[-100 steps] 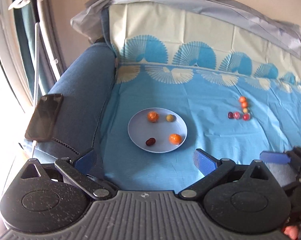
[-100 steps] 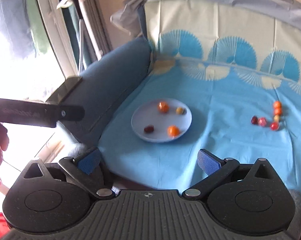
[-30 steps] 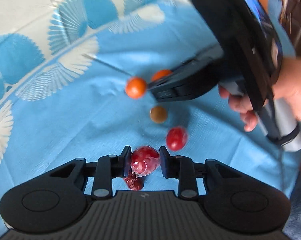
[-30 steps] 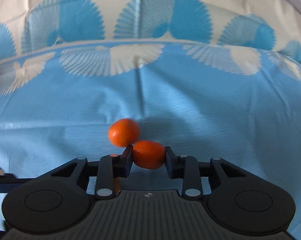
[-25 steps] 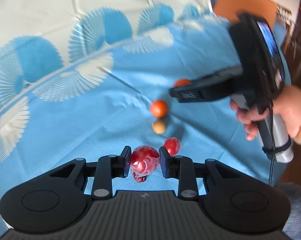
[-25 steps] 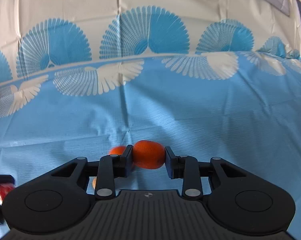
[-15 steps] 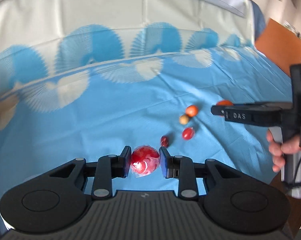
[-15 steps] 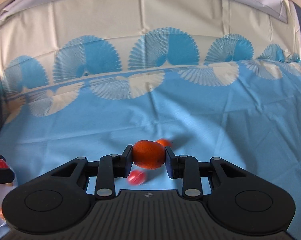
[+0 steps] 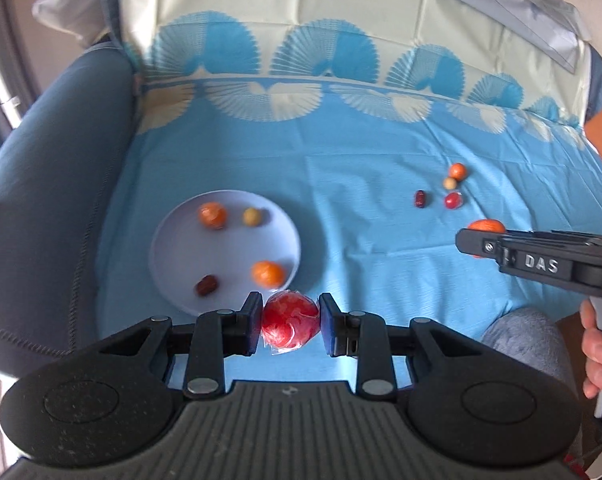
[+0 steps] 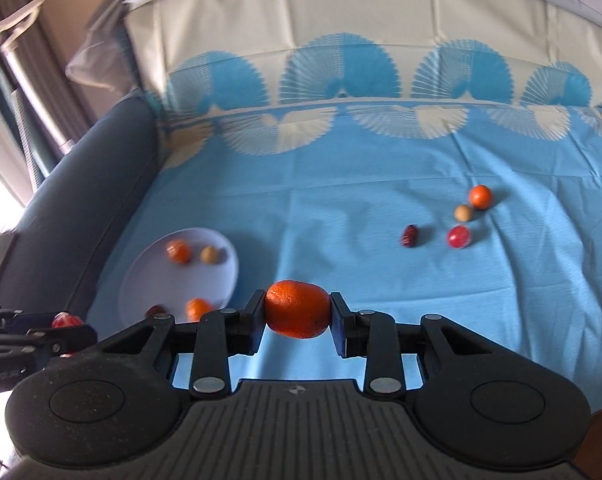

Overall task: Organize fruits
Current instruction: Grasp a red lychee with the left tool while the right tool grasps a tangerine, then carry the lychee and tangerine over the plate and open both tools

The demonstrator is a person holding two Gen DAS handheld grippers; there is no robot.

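Left tool clamps our wrapped red fruit, right tool the orange; we should lower both gently over the plate's bare centre.

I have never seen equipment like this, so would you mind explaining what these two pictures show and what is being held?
No robot here: a person holds a handheld two-finger gripper in each hand, and each gripper carries a fisheye camera looking forward along its fingers. One picture comes from the left gripper, the other from the right gripper; the black shape at the bottom of each is the tool's own body.

The left one is shut on a red wrapped fruit, the right one on an orange fruit.

Below lies a blue patterned cloth. On it, a pale plate holds four small fruits; four more sit loose to the right. The person's hand shows at the left view's edge.
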